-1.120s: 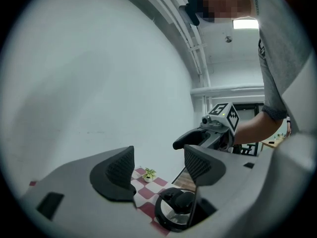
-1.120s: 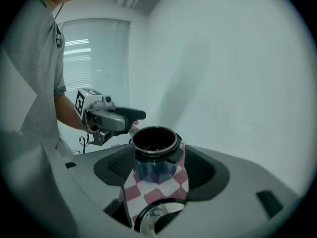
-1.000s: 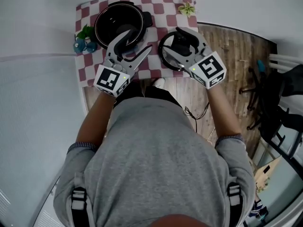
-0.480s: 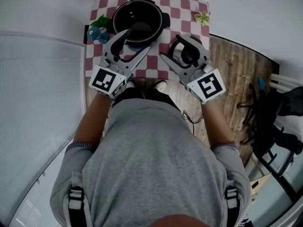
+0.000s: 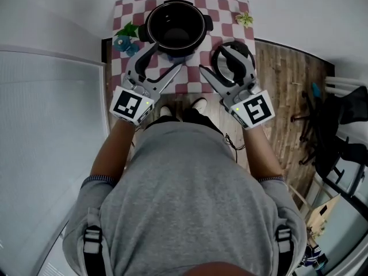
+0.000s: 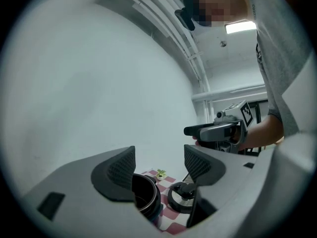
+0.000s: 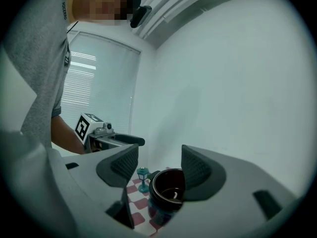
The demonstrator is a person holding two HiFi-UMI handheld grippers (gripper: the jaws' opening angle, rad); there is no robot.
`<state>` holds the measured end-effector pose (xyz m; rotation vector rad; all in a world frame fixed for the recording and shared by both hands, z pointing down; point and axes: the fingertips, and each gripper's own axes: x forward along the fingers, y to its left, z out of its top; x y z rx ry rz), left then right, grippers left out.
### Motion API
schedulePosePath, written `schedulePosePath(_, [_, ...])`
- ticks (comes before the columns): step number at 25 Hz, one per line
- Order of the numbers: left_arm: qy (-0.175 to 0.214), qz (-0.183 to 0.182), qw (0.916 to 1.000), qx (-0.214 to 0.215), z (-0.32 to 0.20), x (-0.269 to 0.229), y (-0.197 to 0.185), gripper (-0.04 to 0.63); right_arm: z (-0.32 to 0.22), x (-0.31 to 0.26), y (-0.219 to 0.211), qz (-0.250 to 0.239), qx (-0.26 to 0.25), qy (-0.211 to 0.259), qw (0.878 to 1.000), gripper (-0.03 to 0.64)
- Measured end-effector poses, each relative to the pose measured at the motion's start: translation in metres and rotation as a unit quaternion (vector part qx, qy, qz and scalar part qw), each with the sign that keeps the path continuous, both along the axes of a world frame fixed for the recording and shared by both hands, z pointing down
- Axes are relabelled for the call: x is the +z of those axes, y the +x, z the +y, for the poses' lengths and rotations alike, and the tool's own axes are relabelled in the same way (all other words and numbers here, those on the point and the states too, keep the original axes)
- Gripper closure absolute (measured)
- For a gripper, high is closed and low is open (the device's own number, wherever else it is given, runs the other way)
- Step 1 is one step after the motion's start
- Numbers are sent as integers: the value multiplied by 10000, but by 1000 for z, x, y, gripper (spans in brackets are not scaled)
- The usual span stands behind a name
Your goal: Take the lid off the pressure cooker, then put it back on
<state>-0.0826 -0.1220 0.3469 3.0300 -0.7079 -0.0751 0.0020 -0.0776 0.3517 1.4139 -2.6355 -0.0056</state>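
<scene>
Cloth: a checked cloth (image 5: 129, 10) is spread over the table ahead of the person.
Pot: the pot (image 5: 175, 25) stands open at the cloth's far middle, with no lid on it.
Lid: the lid (image 6: 184, 199) is laid flat on the cloth just right of the pot, knob up.
Left gripper (image 6: 159, 165): it is held wide with nothing between the jaws, above and short of the pot.
Right gripper (image 7: 159, 165): it is fairly wide and empty, and its jaws have just been closing a little.
Key relation: the lid lies ahead of and below the right gripper, the nearer one, so a short carry leftward to the pot is judged needed.
Lid axis: the lid is round, and its handle's direction cannot be told.
Hidden: the lid is partly covered by the right gripper in the head view and is not seen in the right gripper view.
Small things: a plant (image 5: 245, 19) and a blue lamp figure (image 7: 143, 177) stand near the cloth's edges.
</scene>
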Motion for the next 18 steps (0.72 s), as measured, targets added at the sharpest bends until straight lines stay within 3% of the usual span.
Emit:
schedulePosePath(10, [-55,109,9990,418,27,1,-29,259,27,2,-27,-141,558,27,9983,334])
schedulePosePath(18, [6,89,9989,470,45,-2,-14,259,50,7,-4,-71,769,-8,9970,293])
